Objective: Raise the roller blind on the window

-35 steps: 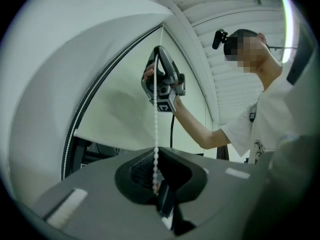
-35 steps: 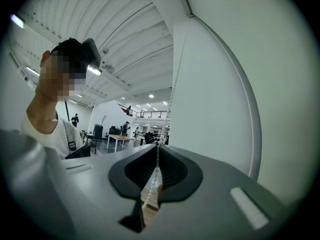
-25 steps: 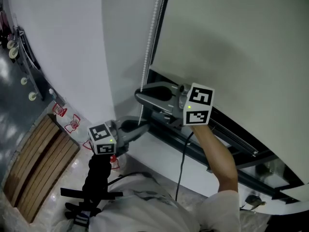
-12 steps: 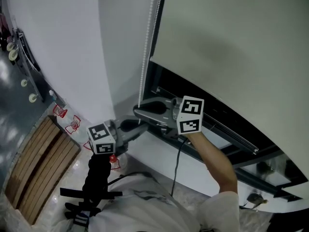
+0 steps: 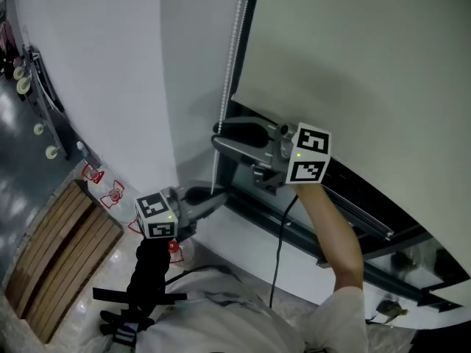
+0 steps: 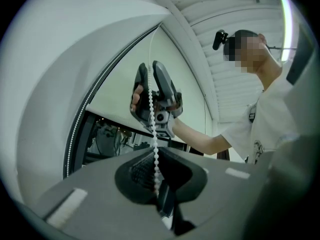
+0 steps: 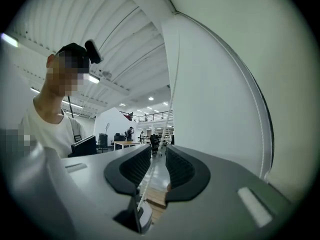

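The right gripper has just been opening its dark grey ribbed jaws. They stand apart, and a white bead chain runs down through the gap without being pinched. Beyond it rises a white wall panel, with the pale greenish roller blind at the right. At the left stands a person in a white shirt under a white slatted ceiling.

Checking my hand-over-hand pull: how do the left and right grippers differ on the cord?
The left gripper is shut on the bead cord; the right gripper has just been opening, cord loose between its jaws. The right sits higher than the left. Both straddle the same cord.
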### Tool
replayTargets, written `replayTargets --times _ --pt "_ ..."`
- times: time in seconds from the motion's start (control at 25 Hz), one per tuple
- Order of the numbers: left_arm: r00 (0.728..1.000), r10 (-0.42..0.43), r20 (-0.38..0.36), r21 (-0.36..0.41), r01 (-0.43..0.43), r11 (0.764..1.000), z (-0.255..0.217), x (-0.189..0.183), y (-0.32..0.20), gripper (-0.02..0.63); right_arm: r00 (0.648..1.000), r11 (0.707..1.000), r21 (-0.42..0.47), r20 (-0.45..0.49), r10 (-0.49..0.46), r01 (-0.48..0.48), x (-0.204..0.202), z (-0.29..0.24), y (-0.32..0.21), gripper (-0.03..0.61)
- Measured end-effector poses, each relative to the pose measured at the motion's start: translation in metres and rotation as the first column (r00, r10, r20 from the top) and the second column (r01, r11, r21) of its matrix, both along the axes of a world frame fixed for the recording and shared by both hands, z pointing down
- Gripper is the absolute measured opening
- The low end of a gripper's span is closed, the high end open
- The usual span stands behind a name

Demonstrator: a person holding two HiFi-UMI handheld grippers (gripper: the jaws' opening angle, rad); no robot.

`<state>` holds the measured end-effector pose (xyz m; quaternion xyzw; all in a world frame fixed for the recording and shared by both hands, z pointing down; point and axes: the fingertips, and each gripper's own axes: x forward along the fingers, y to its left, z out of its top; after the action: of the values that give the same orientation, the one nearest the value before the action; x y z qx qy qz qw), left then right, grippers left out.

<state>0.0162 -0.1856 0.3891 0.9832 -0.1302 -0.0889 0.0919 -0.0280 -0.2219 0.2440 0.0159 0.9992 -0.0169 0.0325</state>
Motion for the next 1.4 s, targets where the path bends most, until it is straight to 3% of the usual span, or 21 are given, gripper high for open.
replayTargets --times 0.52,0.72,1.08,1.4 --pt "1.000 0.015 0.012 -0.009 -0.015 1.000 -0.005 0.002 -0.004 -0.002 0.995 0.983 0.183 0.099 -0.018 -0.001 0.004 -0.148 -0.025 0.098" --pt "1.000 0.010 0.010 -0.001 -0.010 1.000 0.018 -0.001 0.006 -0.002 0.994 0.966 0.259 0.102 -0.024 -0.003 -0.001 -0.162 -0.010 0.098" --pt "1.000 0.004 0.007 -0.001 -0.004 1.000 0.003 0.000 0.003 -0.002 0.993 0.946 0.325 0.112 -0.030 -0.008 -0.004 -0.216 -0.010 0.098" --pt "1.000 -0.003 0.007 -0.009 0.003 1.000 0.004 -0.002 0.002 -0.002 0.992 0.945 0.328 0.121 -0.032 -0.010 -0.001 -0.227 -0.005 0.020"
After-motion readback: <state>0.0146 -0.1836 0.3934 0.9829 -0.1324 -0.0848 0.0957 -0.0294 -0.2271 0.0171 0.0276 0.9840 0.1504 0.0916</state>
